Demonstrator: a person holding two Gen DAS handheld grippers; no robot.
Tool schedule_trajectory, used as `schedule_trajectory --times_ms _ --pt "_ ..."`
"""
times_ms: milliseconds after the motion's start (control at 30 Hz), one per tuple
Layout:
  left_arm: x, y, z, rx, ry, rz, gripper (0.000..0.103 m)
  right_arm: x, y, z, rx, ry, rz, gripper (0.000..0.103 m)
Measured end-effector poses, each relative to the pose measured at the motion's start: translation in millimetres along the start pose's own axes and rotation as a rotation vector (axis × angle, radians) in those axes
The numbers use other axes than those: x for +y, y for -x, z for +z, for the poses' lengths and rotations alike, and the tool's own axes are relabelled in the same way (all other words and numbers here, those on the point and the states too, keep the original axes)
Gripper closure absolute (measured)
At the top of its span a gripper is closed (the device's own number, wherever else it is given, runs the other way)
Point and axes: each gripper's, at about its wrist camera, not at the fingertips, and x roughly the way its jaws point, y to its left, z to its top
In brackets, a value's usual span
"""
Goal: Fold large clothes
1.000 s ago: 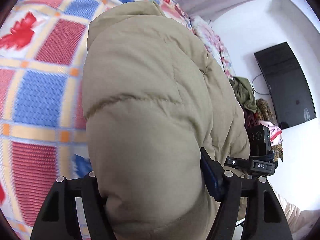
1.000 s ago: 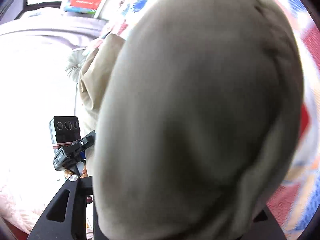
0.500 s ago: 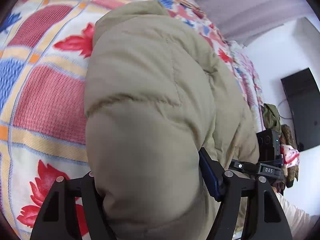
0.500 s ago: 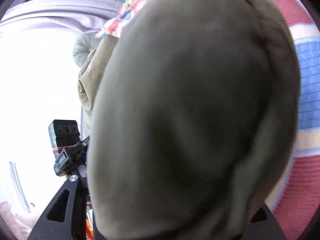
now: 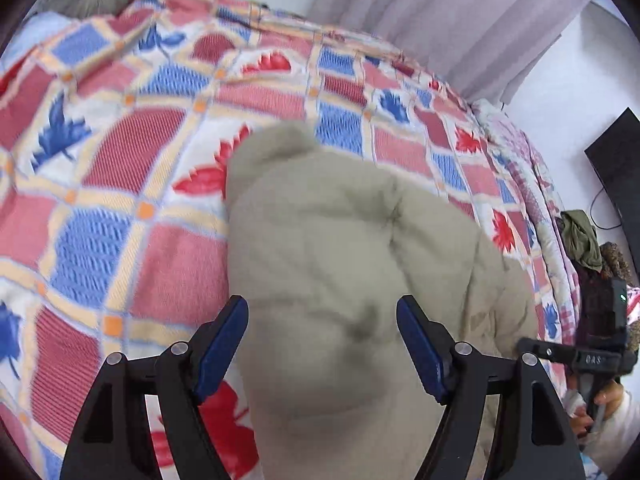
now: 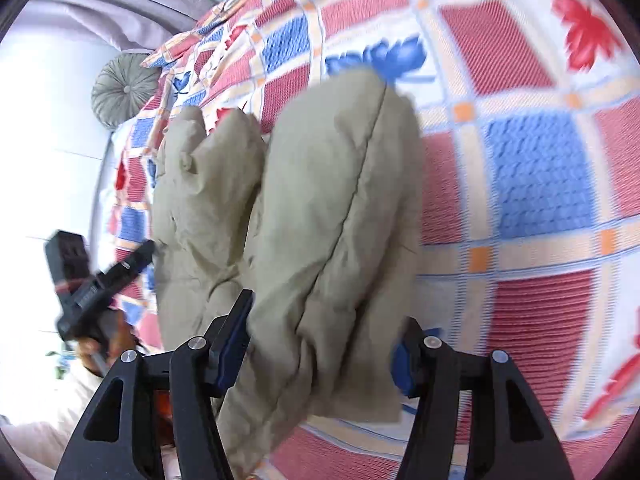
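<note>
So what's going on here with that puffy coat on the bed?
A person is folding a beige padded jacket on a bed covered with a red, blue and cream checked blanket, using a two-finger gripper in each hand. The left gripper has just been opening, and the jacket bulges between its pads without a visible pinch. The right gripper has been opening too, the jacket's bunched edge between its fingers.

My two wrist cameras look steeply down along each tool from close above the puffy beige quilted jacket (image 5: 340, 248) (image 6: 320, 208); both share it and the red-and-blue checked leaf-print bedspread (image 5: 120, 168) (image 6: 540, 160).
</note>
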Motion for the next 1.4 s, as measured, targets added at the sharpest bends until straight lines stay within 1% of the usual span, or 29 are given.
schedule_trajectory --times_ms 33,67,100,133,167,200,233,267,300,333,367,400,433,500,567,633,667,733,800,867,933,1033,1100,1200,1267,1367,1400 --pt "6.0 4.5 5.9 -0.012 -0.004 0.002 0.026 6.3 6.6 1.3 -0.019 0.009 -0.014 0.057" --pt "4.2 2.0 10.4 -0.015 -0.007 0.002 0.026 14.5 12.9 0.2 -0.037 0.014 -0.020 0.061" --pt "-0.1 -0.8 14.0 -0.014 -0.012 0.008 0.026 7.9 16.4 -3.6 -0.051 0.018 -0.023 0.064" --pt "-7.0 -5.8 17.3 -0.009 -0.021 0.014 0.026 16.5 22.2 -7.2 -0.077 0.032 -0.033 0.069" --pt "-13.3 -12.4 18.7 -0.003 -0.031 0.020 0.026 20.0 29.4 -8.2 -0.099 0.056 -0.046 0.071" --pt "-18.5 -18.0 17.6 0.004 -0.042 0.024 0.026 18.8 31.9 -3.6 -0.123 0.084 -0.062 0.075" --pt "-24.4 -21.1 12.5 0.012 -0.049 0.026 0.026 11.7 41.0 18.5 -0.145 0.107 -0.079 0.075" --pt "-31.2 -27.3 9.3 0.024 -0.057 0.027 0.026 23.3 44.9 48.5 -0.164 0.125 -0.086 0.075" --pt "-39.3 -33.5 4.6 0.035 -0.072 0.035 0.026 40.3 41.4 57.6 -0.183 0.140 -0.083 0.075" --pt "-45.6 -37.0 -1.5 0.042 -0.091 0.049 0.026 47.2 51.1 59.5 -0.196 0.154 -0.067 0.075" --pt "-55.1 -42.8 -6.4 0.047 -0.122 0.063 0.026 53.3 56.7 61.4 -0.187 0.167 -0.042 0.075" --pt "-61.3 -46.9 -11.3 0.052 -0.147 0.077 0.026 64.8 49.1 62.7 -0.161 0.171 -0.022 0.075" --pt "-67.2 -50.5 -15.2 0.056 -0.171 0.090 0.026 64.6 42.9 57.6 -0.138 0.168 -0.008 0.075" --pt "-77.6 -54.2 -21.6 0.062 -0.200 0.105 0.026 66.7 16.7 47.9 -0.073 0.179 0.002 0.075" --pt "-82.9 -53.7 -24.8 0.063 -0.216 0.119 0.026 65.1 -8.4 33.5 -0.006 0.211 -0.054 0.075" --pt "-83.7 -48.8 -26.3 0.066 -0.207 0.111 0.026 55.5 -27.2 18.6 0.039 0.224 -0.131 0.075" --pt "-83.2 -45.2 -27.2 0.068 -0.198 0.107 0.026 49.6 -36.1 11.7 0.061 0.221 -0.148 0.075" --pt "-81.4 -34.3 -31.2 0.065 -0.184 0.116 0.026 30.5 -52.1 -2.7 0.105 0.157 -0.155 0.076" --pt "-77.6 -19.8 -38.5 0.045 -0.174 0.138 0.026 17.5 -58.4 -11.7 0.115 0.098 -0.139 0.076" --pt "-71.3 -6.7 -50.0 0.037 -0.152 0.154 0.026 11.0 -59.8 -16.9 0.110 0.078 -0.139 0.077" --pt "-62.6 1.1 -67.5 0.057 -0.121 0.168 0.026 5.3 -62.5 -20.8 0.109 0.056 -0.136 0.078" --pt "-55.6 -0.6 -91.2 0.099 -0.124 0.210 0.026 -3.1 -66.9 -26.8 0.119 0.015 -0.123 0.079" --pt "-51.2 -1.6 -100.3 0.114 -0.102 0.212 0.026 -8.3 -71.7 -31.8 0.134 0.002 -0.123 0.079" --pt "-48.0 0.2 -104.4 0.129 -0.067 0.220 0.026 -11.7 -72.7 -34.7 0.149 -0.013 -0.124 0.079" --pt "-46.6 1.7 -103.9 0.145 -0.047 0.226 0.026 -11.4 -65.6 -34.4 0.149 -0.031 -0.120 0.078" --pt "-48.0 6.9 -100.0 0.164 -0.051 0.237 0.026 -8.3 -55.0 -31.2 0.149 -0.049 -0.114 0.078" --pt "-48.9 10.2 -100.5 0.167 -0.053 0.240 0.026 -6.4 -50.0 -29.9 0.147 -0.052 -0.110 0.075"
